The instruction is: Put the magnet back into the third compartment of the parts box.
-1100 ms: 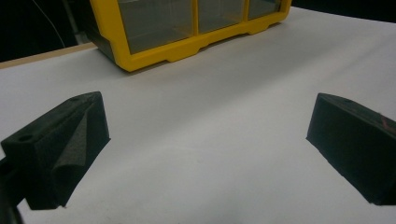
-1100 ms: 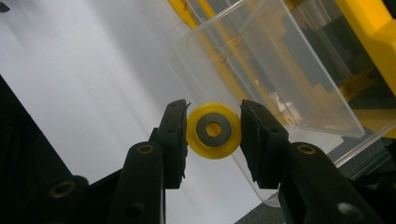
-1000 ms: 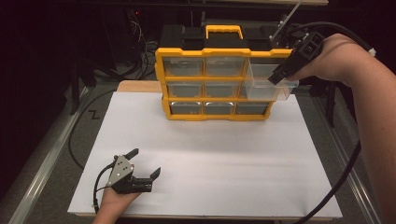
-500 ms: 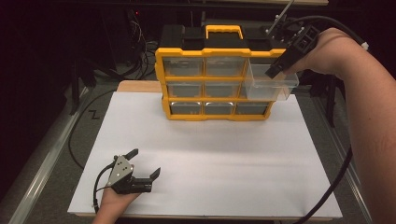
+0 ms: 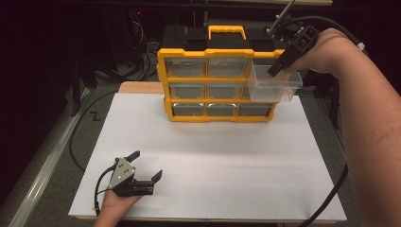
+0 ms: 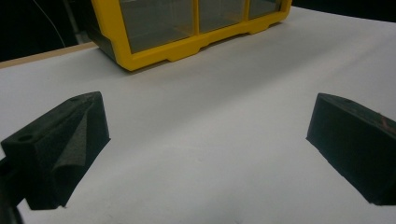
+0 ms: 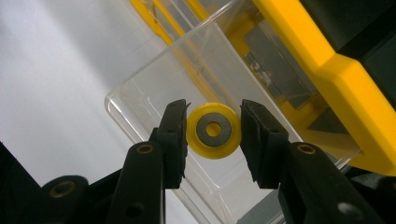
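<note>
right tongs (image 7: 212, 133), now inside clear drawer (image 5: 274, 85), clamp yellow disc (image 7: 214, 130).

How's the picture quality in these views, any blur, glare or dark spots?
High view: white sheet brightly lit, surroundings nearly black. Left gripper view: near jaws soft, yellow organizer sharper. Right gripper view: yellow disc sharp, clear drawer edges catch glare, sheet washed out.

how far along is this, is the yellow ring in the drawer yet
Done: the clear drawer is pulled out of the yellow organizer. In hand: the right tool is shut on the yellow ring, holding it over the open drawer. Left: letting the ring go and probably pushing the drawer back in. The left tool rests open on the white sheet.
</note>
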The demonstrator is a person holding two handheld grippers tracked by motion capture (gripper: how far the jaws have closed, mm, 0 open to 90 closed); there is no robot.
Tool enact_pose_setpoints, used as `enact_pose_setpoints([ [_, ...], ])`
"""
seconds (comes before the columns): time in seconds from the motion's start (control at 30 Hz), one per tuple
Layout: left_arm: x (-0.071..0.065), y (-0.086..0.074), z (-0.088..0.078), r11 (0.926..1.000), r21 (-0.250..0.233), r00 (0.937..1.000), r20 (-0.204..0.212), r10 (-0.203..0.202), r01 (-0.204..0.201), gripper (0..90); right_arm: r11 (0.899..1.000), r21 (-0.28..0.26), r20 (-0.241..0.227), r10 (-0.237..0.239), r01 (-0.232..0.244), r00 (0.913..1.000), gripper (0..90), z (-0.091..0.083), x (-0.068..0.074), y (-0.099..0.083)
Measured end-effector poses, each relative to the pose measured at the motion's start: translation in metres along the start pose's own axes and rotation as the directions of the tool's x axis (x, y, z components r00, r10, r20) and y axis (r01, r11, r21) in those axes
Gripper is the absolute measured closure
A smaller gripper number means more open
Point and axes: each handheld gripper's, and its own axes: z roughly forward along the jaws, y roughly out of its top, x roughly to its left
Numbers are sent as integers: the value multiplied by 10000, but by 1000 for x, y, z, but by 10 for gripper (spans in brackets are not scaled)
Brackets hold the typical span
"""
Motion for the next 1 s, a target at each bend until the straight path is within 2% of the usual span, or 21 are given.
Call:
enact_pose_setpoints([
  [0.47,0,0,0,10000,30,10000,20,35,-35,1,10000,-10,85,45,-44,10000,647,1,-1,1],
  [0.6,-1,0,0,10000,26,10000,27,42,-42,1,9997,-58,100,225,-225,9997,641,0,-2,-1],
  [0.63,0,0,0,10000,24,10000,28,34,-35,1,9997,-62,178,229,-228,9996,626,0,-3,-1],
  [0.7,-1,0,0,10000,28,10000,33,47,-47,1,9990,-177,245,426,-422,9988,461,-1,-4,-2],
  [0.73,-1,0,0,10000,22,10000,35,37,-37,1,9981,-118,70,601,-600,9982,422,-1,-4,-2],
  [0.83,-1,0,1,10000,27,10000,38,39,-39,1,9988,-114,-49,475,-475,9989,380,-2,-2,-4],
  [1.0,-2,0,1,10000,38,10000,55,32,-32,1,9991,-175,-157,386,-388,9991,369,-5,4,-7],
])
